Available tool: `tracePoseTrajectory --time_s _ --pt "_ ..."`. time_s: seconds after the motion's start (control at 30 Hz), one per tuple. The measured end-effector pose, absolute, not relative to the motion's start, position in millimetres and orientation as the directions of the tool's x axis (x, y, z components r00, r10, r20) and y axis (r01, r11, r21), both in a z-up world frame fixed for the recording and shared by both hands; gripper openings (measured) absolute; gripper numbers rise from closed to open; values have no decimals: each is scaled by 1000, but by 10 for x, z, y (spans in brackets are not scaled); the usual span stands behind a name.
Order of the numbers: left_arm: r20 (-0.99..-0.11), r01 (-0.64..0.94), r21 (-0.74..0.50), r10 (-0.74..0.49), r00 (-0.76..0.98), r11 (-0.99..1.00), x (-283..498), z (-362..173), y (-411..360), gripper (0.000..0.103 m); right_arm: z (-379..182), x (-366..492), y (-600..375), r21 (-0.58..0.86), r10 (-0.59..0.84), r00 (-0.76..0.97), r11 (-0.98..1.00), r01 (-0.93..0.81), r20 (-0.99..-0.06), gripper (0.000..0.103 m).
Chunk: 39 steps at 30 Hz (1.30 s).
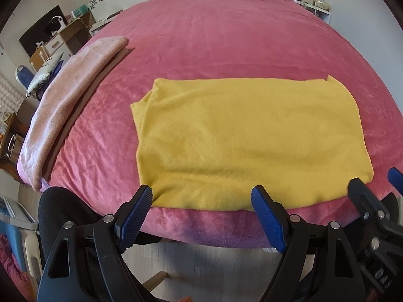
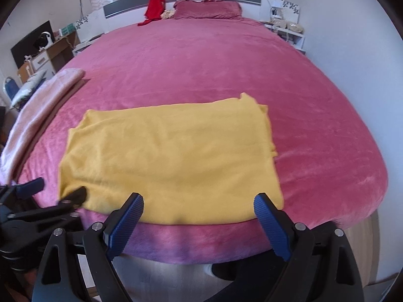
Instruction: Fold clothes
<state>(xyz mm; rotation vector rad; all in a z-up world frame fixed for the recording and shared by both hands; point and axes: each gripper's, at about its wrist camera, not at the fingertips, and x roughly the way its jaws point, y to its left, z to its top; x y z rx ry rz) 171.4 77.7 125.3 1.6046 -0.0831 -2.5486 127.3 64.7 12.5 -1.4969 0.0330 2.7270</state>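
Observation:
A yellow cloth (image 1: pixel 246 136) lies flat in a folded rectangle near the foot edge of the pink bed (image 1: pixel 201 37); the right wrist view shows the same yellow cloth (image 2: pixel 171 158) with layered edges at its right side. My left gripper (image 1: pixel 202 196) hangs open just before the cloth's near edge, nothing between its blue pads. My right gripper (image 2: pixel 199 203) is open too, at the same near edge. The right gripper (image 1: pixel 372 178) shows at the far right of the left wrist view, and the left gripper (image 2: pixel 60 188) appears at the lower left of the right wrist view.
A folded pale pink blanket (image 1: pixel 65 100) lies along the bed's left side. A red garment (image 2: pixel 155 5) hangs at the headboard beside a pink pillow (image 2: pixel 209 8). A desk (image 1: pixel 65 37) and chair stand left of the bed, a white nightstand (image 2: pixel 287 31) right. Floor (image 1: pixel 201 264) lies below.

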Motion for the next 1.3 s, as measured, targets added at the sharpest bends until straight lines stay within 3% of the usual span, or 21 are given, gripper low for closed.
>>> tracePoseTrajectory --time_s 0.53,1.3 --pt "-883 110 123 -159 -441 -986 1714 1233 544 82 17 1208 620 39 -22 -512 -999 -22 -858 91" --pt "-890 -82 107 -59 -451 -991 1656 1213 1008 82 -22 1238 981 23 37 -500 -993 -114 -865 91"
